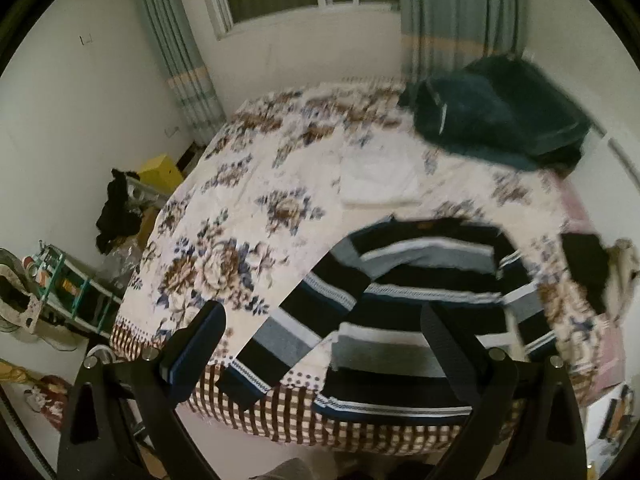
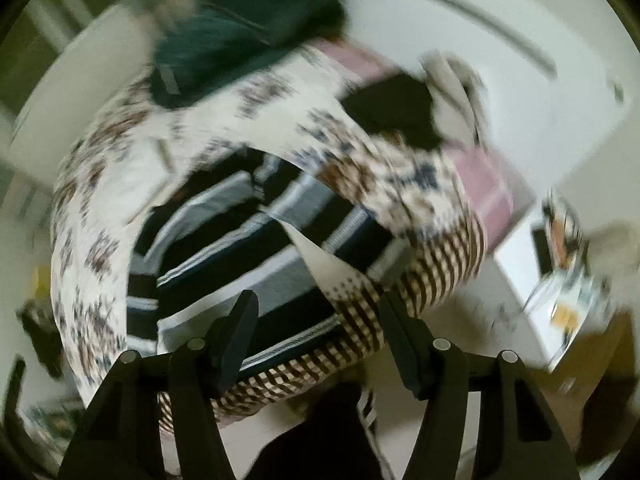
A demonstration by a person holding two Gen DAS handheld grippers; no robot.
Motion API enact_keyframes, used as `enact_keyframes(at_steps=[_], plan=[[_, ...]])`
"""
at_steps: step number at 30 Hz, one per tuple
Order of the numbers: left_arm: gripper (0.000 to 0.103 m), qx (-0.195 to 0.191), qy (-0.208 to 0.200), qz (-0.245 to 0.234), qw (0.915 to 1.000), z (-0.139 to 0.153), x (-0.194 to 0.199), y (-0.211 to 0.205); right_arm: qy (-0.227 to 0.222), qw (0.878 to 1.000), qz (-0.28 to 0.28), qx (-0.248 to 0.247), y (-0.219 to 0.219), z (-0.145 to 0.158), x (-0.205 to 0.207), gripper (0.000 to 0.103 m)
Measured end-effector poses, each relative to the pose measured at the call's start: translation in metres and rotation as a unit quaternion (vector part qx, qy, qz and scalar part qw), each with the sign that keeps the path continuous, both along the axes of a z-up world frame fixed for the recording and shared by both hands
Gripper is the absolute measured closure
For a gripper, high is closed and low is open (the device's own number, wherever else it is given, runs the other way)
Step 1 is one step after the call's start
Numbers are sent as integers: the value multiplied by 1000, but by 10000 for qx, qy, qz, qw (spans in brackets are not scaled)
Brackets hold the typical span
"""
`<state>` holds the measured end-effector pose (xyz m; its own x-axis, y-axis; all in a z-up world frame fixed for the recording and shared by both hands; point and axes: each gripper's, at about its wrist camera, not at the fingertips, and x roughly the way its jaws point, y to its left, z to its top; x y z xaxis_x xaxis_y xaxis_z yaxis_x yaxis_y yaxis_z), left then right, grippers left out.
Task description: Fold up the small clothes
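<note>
A black, grey and white striped sweater [image 1: 420, 280] lies spread on the flowered bedsheet [image 1: 248, 200] at the bed's near edge, one sleeve angled down to the left. My left gripper [image 1: 324, 320] hovers over its lower part, open wide, with nothing between the fingers. The right wrist view is blurred. It shows the same sweater [image 2: 224, 240] below my right gripper [image 2: 318, 308], whose jaws stand apart over the hem and the checked border of the sheet. Neither gripper touches the cloth.
A dark teal pile [image 1: 500, 108] sits at the bed's far right, with a folded white cloth [image 1: 376, 180] in front of it. A black garment [image 1: 584, 264] lies at the right edge. A cluttered rack [image 1: 68, 280] and a yellow box [image 1: 160, 172] stand left of the bed.
</note>
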<state>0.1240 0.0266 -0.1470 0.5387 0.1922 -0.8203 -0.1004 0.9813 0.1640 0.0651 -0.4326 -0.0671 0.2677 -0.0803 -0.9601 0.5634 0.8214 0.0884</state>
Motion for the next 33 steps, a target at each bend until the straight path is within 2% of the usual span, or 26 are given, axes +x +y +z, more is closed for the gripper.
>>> enact_keyframes(at_steps=[3,6,8,9,10,12,13,14,18,19,20,21,22,25,28,31,33], plan=[[3,174,329,99,9993,-46,15,-3,199,9967,-650,450,-71,-70,-2,33],[3,358,730,157,9966,-94,25,-9,447,9857,-1226,1063,-146,-155,-3,29],[3,490,1121,193,9923,-134,33,-18,701,9770,-1526,1314,-194,-224,-2,29],[3,505,1271,225,9903,-151,35,-19,802,9739,-1607,1387,-205,-249,-2,29],[3,476,1472,302,9875,-176,40,-22,922,9698,-1715,1467,-225,-286,0,29],[3,465,1705,426,9833,-212,45,-25,1095,9642,-1796,1617,-244,-339,0,29],[3,409,1908,488,9796,-240,49,-26,1183,9611,-1858,1666,-243,-353,-2,29],[3,418,2051,515,9765,-259,51,-28,1189,9556,-1979,1829,-251,-384,-4,29],[3,654,2424,542,9664,-334,57,-39,1027,9361,-2272,2480,-248,-447,-5,30],[3,660,2484,537,9649,-348,60,-40,955,9341,-2320,2539,-245,-457,-5,34],[3,660,2534,532,9636,-358,61,-43,925,9380,-2325,2400,-241,-459,-4,54],[3,626,2575,506,9629,-370,63,-47,926,9409,-2307,2299,-239,-459,-3,88],[3,580,2600,462,9628,-376,66,-50,824,9424,-2246,2338,-237,-457,-2,95],[3,518,2554,298,9650,-385,74,-60,548,9526,-2121,2111,-242,-432,-2,95],[3,353,2423,110,9695,-386,81,-72,225,9621,-1989,1854,-266,-398,3,95],[3,267,2394,-172,9704,-389,89,-90,162,9714,-1763,1585,-293,-379,16,95],[3,235,2336,-298,9716,-390,92,-98,198,9781,-1558,1363,-306,-367,40,95]])
